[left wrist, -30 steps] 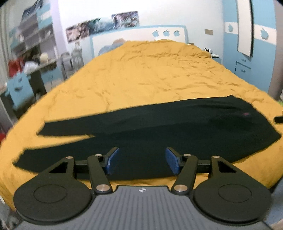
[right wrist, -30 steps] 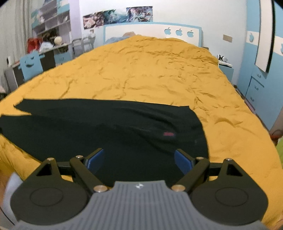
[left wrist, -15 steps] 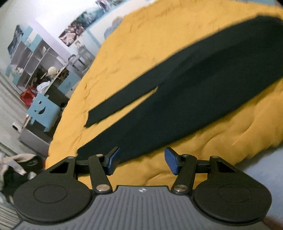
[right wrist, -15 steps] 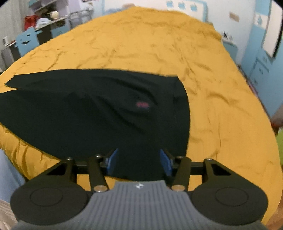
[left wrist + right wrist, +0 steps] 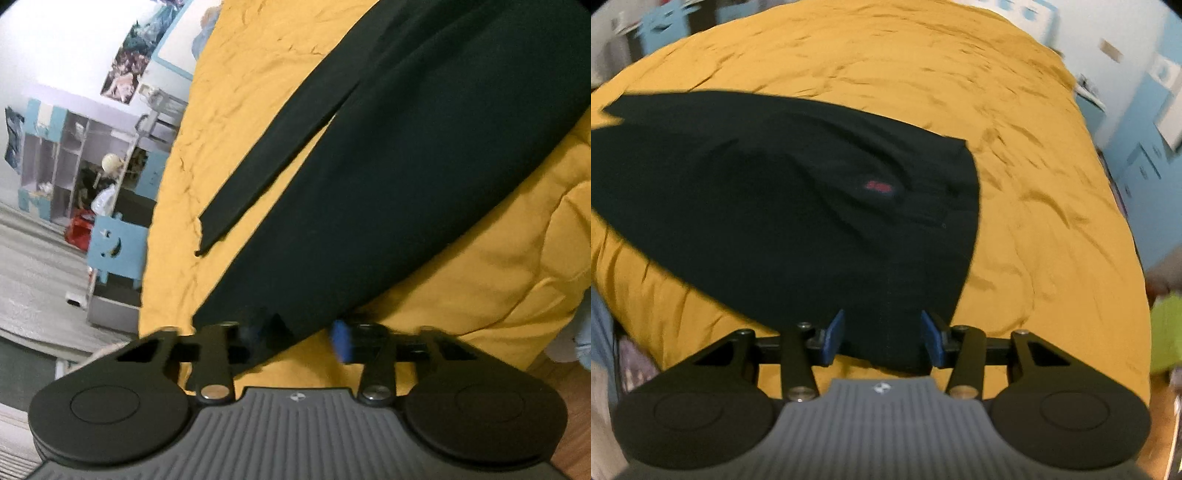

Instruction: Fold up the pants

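Left tool (image 5: 295,338) has its blue pads apart around the near leg's hem of the black pants (image 5: 388,166), while the right tool (image 5: 882,334) straddles the waistband's near corner, pads apart and fabric between them, not yet pinched. Both sit at the near edge, probably to lift that side over the far leg. The pants lie flat on the yellow-covered bed (image 5: 1034,184).

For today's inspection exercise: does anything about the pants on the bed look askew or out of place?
Yes. The pants lie with their two legs splayed apart, a yellow wedge of the bed showing between them, and the near leg's cuff reaches the bed's edge by the left gripper.
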Available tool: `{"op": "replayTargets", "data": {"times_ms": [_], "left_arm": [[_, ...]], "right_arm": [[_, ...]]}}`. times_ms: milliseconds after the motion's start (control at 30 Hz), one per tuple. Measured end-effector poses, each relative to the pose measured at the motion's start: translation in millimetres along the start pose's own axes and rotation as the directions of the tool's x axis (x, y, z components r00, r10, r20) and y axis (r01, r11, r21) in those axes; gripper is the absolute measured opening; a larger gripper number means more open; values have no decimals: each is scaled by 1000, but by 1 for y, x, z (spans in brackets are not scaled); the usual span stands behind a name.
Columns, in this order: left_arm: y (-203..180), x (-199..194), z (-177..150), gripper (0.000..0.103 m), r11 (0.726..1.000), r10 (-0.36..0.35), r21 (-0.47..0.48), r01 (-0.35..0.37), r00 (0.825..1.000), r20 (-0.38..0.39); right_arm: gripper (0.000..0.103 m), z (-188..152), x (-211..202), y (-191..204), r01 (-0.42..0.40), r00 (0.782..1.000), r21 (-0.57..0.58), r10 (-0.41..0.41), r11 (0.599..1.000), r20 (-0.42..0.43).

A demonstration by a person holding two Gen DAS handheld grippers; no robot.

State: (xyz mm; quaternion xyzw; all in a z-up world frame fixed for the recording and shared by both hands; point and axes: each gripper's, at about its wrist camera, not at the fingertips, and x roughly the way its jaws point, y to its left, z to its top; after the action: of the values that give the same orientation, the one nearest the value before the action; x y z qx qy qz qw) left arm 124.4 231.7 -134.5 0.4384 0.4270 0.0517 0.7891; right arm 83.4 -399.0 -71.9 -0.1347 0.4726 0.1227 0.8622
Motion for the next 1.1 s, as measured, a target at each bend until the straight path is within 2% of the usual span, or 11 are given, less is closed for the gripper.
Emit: {"op": "replayTargets", "data": {"times_ms": [67, 133, 200, 300, 433, 500, 633, 667, 867, 967, 1100], "left_arm": [[5, -2, -1, 12, 998, 34, -47, -34, 999, 5], [13, -4, 1, 7, 992, 63, -114, -61, 998, 6], [24, -7, 6, 4, 981, 55, -189, -53, 998, 8], [33, -11, 14, 3, 969, 57, -239, -57, 998, -4], [42, -17, 21, 2, 950, 52, -307, -57, 998, -24], [46, -19, 24, 2, 939, 50, -338, -59, 998, -33], [49, -24, 30, 2, 930, 56, -360, -71, 997, -52], [50, -26, 31, 2, 929, 57, -362, -73, 997, -56], [65, -32, 43, 2, 906, 65, -413, -89, 995, -71], [70, -32, 57, 2, 905, 97, -407, -121, 992, -80], [91, -31, 80, 1, 877, 109, -460, -138, 990, -89]], "right_arm": [[40, -2, -1, 4, -18, 1000, -48, 17, 999, -10], [38, -4, -1, 11, -32, 999, -125, 28, 992, -34], [38, -7, -1, 18, -38, 998, -203, 27, 978, -53], [38, -10, -1, 29, -48, 997, -330, 25, 943, -74], [37, -19, 6, 45, -8, 997, -499, -31, 866, -70], [30, -24, 11, 50, 15, 997, -562, -55, 827, -55], [6, -39, 22, 59, 67, 995, -668, -96, 742, -6], [2, -40, 21, 59, 78, 995, -675, -97, 734, 9], [0, -22, -6, 43, 152, 987, -626, -87, 765, 133], [0, 3, -22, 29, 199, 974, -595, -91, 779, 207], [0, 53, -32, 13, 254, 951, -540, -106, 803, 289]]}}
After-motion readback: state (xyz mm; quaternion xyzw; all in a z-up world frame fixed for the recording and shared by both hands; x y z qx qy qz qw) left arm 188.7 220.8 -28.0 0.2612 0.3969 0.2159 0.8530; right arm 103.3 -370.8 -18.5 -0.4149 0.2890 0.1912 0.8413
